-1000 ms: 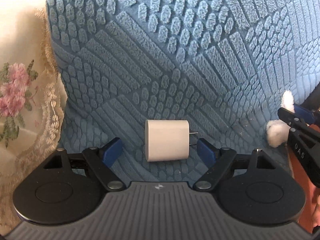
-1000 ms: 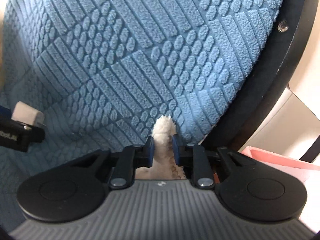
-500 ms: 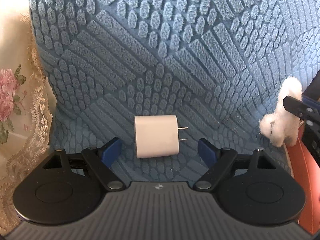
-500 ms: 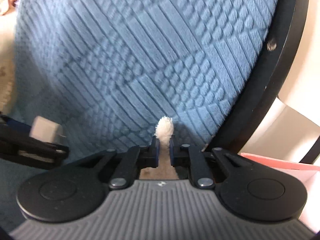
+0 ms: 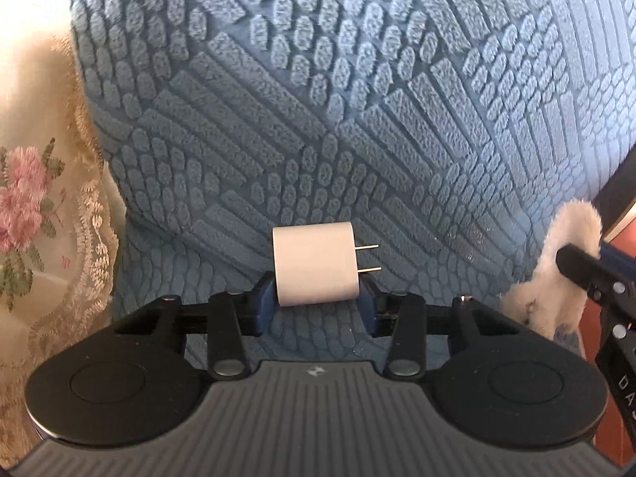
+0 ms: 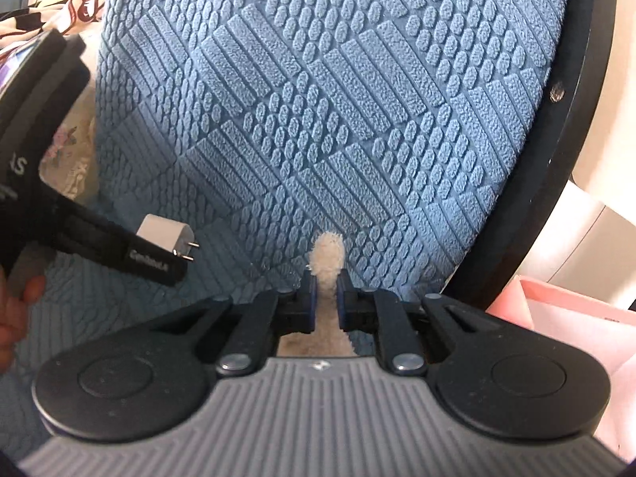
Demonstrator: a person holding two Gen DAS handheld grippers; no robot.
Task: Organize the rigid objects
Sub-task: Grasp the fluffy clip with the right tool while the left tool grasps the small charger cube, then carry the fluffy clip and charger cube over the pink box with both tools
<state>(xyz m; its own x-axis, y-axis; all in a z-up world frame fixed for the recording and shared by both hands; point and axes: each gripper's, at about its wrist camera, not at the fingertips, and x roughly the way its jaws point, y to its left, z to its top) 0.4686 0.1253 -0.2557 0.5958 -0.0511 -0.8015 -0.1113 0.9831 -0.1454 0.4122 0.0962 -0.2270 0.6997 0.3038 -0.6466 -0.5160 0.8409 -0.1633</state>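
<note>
The left gripper (image 5: 318, 302) points steeply downward, its two blue-padded fingers (image 5: 260, 305) drawn in against the sides of a white charger (image 5: 316, 264) whose prongs face right. The right gripper (image 6: 326, 298) points downward at a shallower angle, its jaws clamped on a white fluffy toy (image 6: 328, 256). Fingertips of a hand (image 6: 18, 310) show behind the left gripper.
</note>
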